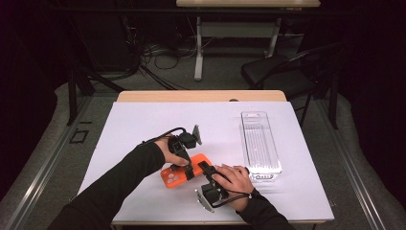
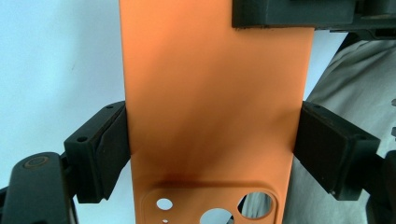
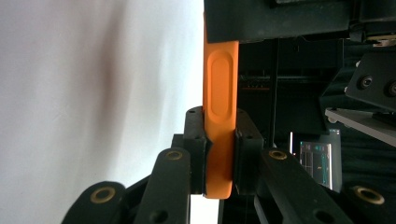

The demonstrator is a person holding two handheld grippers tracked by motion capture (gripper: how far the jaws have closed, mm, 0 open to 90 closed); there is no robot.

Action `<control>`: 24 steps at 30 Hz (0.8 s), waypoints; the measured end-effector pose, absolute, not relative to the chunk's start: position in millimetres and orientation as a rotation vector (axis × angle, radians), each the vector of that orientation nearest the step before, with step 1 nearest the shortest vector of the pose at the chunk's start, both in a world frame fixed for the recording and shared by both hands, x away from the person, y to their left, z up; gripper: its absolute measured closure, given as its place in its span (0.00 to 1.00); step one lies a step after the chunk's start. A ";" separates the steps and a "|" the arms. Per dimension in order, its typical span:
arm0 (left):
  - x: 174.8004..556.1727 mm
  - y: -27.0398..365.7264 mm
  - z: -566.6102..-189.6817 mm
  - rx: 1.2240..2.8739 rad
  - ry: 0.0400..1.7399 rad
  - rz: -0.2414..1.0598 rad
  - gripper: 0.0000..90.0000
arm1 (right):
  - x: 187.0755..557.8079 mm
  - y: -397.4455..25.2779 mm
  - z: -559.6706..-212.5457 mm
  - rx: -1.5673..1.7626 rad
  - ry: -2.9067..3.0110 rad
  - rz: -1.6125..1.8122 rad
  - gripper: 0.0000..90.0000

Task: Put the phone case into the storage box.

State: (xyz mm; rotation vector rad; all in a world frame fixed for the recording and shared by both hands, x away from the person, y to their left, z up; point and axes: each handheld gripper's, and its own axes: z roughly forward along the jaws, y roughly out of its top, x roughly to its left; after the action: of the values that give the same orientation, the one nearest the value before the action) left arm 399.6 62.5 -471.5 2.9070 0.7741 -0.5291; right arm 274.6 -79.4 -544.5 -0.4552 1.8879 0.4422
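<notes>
Orange phone case [image 1: 178,176] was clamped by both left gripper [image 2: 212,140] and right gripper [image 3: 218,154], lifted; clear plastic box [image 1: 260,146] placement remained undone.

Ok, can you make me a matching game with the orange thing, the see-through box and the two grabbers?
Things:
1. orange phone case
2. clear plastic box
3. left gripper
4. right gripper

Descriptions:
A. lies on the table to the right, apart from the hands
B. pinches the case across its thin edge
C. clamps the case across its wide sides
D. has camera holes

Pairs: 1-D, 2-A, 3-C, 4-B
</notes>
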 end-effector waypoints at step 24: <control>398.3 64.2 -468.7 2.885 0.766 -0.517 0.17 | 274.8 -81.5 -543.8 -0.452 1.860 0.462 0.89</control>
State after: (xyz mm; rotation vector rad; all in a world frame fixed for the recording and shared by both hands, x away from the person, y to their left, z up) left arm 398.3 64.2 -468.7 2.8851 0.7657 -0.5169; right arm 274.8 -81.5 -543.8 -0.4519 1.8598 0.4617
